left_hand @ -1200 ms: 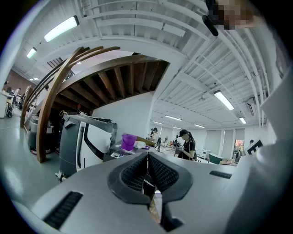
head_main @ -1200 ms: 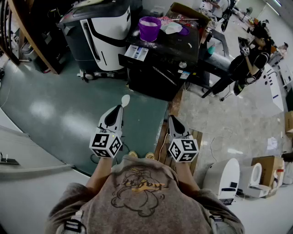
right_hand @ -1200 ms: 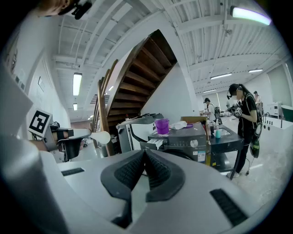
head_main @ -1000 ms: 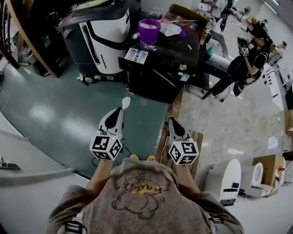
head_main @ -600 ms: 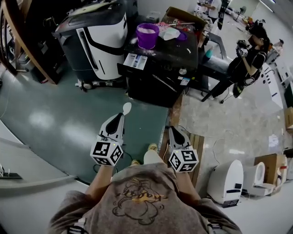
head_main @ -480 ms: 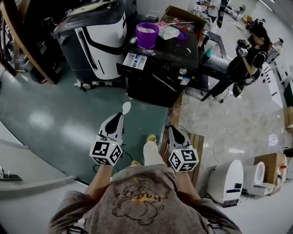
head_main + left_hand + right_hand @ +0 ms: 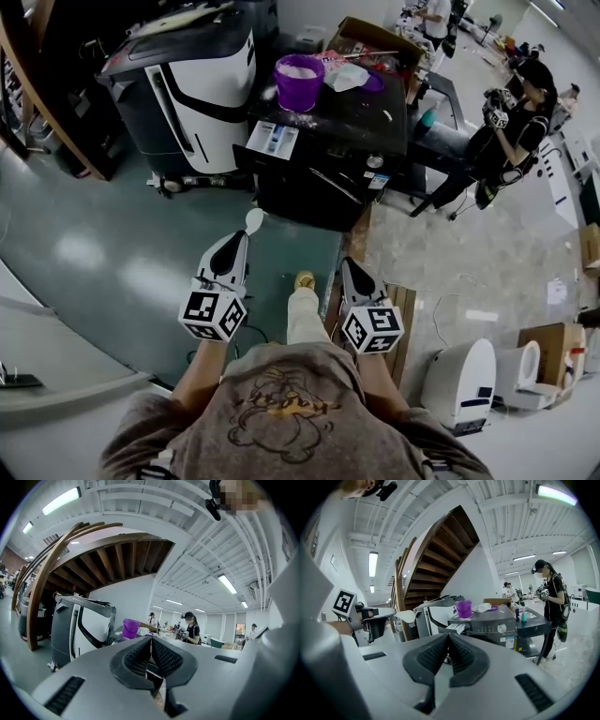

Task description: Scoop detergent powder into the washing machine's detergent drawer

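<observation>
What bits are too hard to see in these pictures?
The spoon: head view, too small to show any powder; in the left gripper view the left claw hides its bowl.
The detergent drawer: head view, compartments too small to tell what's inside.
The washing machine front: head view, dark and seen steeply from above.

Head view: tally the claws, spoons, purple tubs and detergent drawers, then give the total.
Claws: 2, the left claw and the right claw
Spoon: 1
Purple tub: 1
Detergent drawer: 1
Total: 5
</observation>
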### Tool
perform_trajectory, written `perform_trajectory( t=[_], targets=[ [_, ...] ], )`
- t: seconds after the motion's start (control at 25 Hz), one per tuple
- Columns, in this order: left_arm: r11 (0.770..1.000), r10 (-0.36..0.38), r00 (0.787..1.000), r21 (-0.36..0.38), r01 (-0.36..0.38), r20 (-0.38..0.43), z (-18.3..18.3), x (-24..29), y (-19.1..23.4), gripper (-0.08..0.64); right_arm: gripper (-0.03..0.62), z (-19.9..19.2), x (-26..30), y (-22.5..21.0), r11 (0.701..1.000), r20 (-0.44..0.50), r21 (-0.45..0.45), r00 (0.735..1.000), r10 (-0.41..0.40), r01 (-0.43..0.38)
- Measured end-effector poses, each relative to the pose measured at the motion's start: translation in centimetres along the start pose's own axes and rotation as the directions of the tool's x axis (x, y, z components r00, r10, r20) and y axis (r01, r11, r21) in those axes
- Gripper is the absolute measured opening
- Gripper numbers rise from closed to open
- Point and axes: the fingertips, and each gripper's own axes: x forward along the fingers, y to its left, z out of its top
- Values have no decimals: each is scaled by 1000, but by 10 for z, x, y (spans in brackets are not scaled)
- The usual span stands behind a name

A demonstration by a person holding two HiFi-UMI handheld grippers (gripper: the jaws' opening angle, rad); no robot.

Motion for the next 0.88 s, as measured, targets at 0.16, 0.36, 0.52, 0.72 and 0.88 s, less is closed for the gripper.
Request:
perform_trajectory(
  t=[0.16,0.36,0.52,0.72,0.88],
  targets=[
    [1000,3,1000,-1,-3,-2,0,26,11,23,0,5,26,-11,1000,-7,0,1000,4,-4],
    [1000,1,1000,-6,-1,-9,0,66,26,23,0,15,64,-26,1000,-15,-3,1000,9,-9],
    [1000,1,1000,-12,-1,-11,5,99,36,23,0,27,95,-38,1000,-22,-6,1000,20,-20],
    [1000,16,1000,-13,-16,-12,16,141,47,23,0,47,135,-52,999,-32,-10,998,52,-52],
    [1000,29,1000,-7,-29,-13,25,174,55,23,0,65,168,-69,997,-31,-11,997,72,-72]
  ],
)
